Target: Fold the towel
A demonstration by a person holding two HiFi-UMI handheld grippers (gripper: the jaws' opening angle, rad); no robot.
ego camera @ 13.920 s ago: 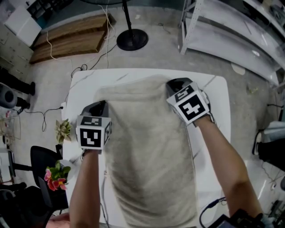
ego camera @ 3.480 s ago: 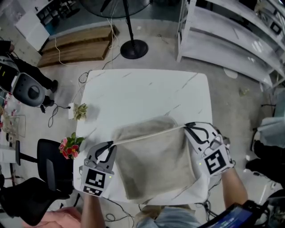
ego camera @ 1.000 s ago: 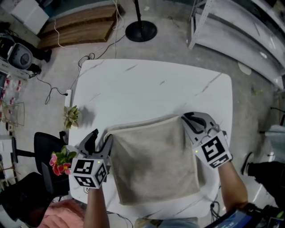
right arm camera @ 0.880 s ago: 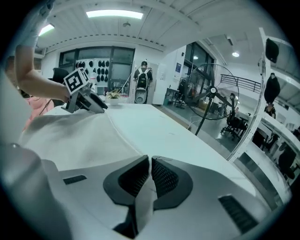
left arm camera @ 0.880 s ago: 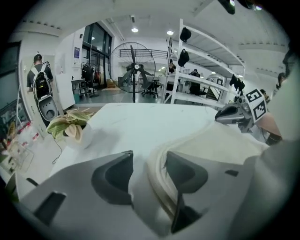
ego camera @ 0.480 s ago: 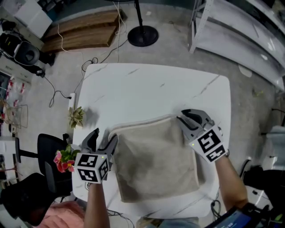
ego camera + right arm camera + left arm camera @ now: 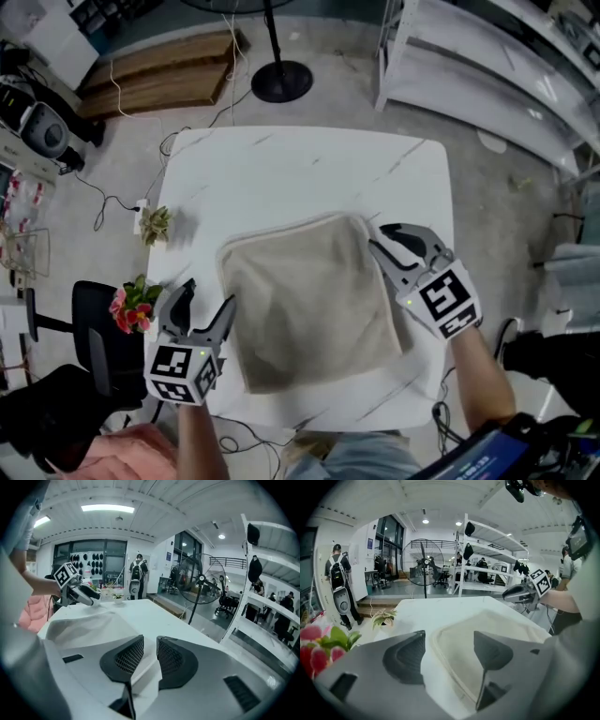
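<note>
1. The towel [image 7: 305, 300] lies folded into a rough square on the near half of the white table [image 7: 281, 173]. It is flat, with its edges stacked along the far side.
2. My left gripper [image 7: 208, 298] is at the towel's near-left corner, just beside the left edge. In the left gripper view the left gripper [image 7: 449, 635] has its jaws spread wide, having just been opening. Nothing sits between the pads. The towel [image 7: 497, 634] shows through the gap, lying on the table beyond them.
3. My right gripper [image 7: 380, 238] is at the towel's far-right corner, its tips over the edge there. In the right gripper view the right gripper [image 7: 150, 649] has its jaws a narrow slit apart. They too have just been opening, and the mesh pads press on nothing. Pale cloth or tabletop shows below the slit; I cannot tell which.
4. From the right side the towel [image 7: 89, 625] spreads away toward the other gripper.
5. A small plant [image 7: 155, 223] stands at the table's left edge, and pink flowers [image 7: 131, 307] sit nearer me, off the same side.
6. A fan stand [image 7: 279, 80] and wooden boards [image 7: 155, 70] are on the floor beyond the table.
</note>
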